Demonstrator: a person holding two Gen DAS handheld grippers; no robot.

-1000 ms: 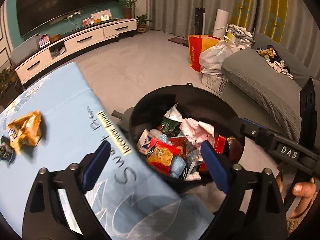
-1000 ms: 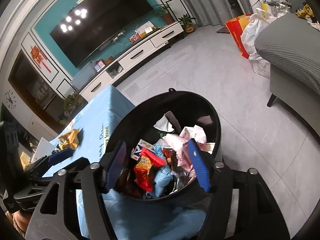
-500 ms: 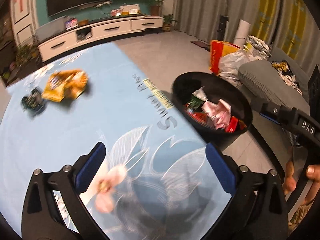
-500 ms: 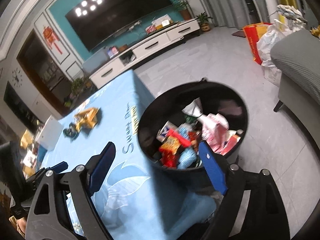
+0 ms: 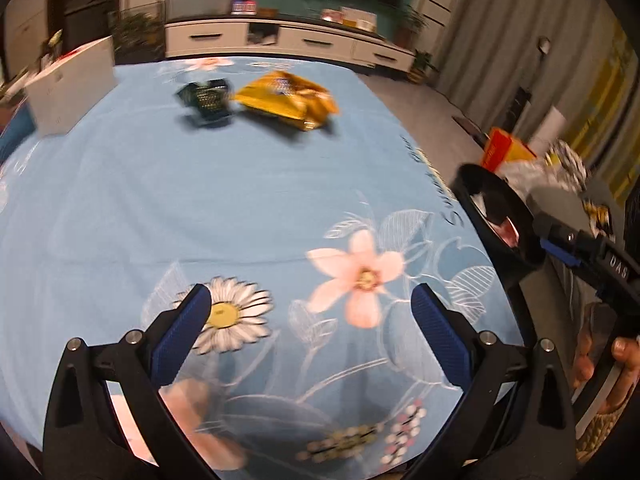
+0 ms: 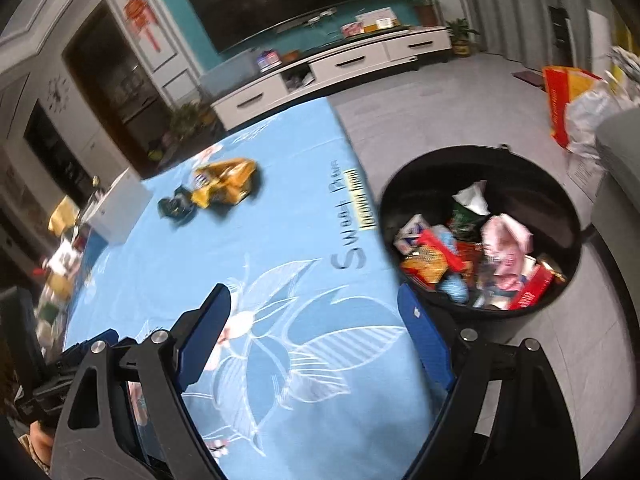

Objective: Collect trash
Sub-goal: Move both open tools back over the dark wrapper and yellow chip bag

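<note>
Both grippers (image 5: 306,336) (image 6: 314,334) gape empty; the yellow bag (image 5: 288,100) looks light, crinkly, slippery, best pinched at its crumpled edge.

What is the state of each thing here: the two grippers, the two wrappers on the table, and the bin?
left gripper: open, empty, above the tablecloth.
right gripper: open, empty.
yellow wrapper: crumpled, lying on the tablecloth, not collected.
dark wrapper: crumpled, lying beside the yellow one.
black bin: upright on the floor beside the table, uncovered, partly filled with trash.
white box: closed, at the table's edge.
</note>
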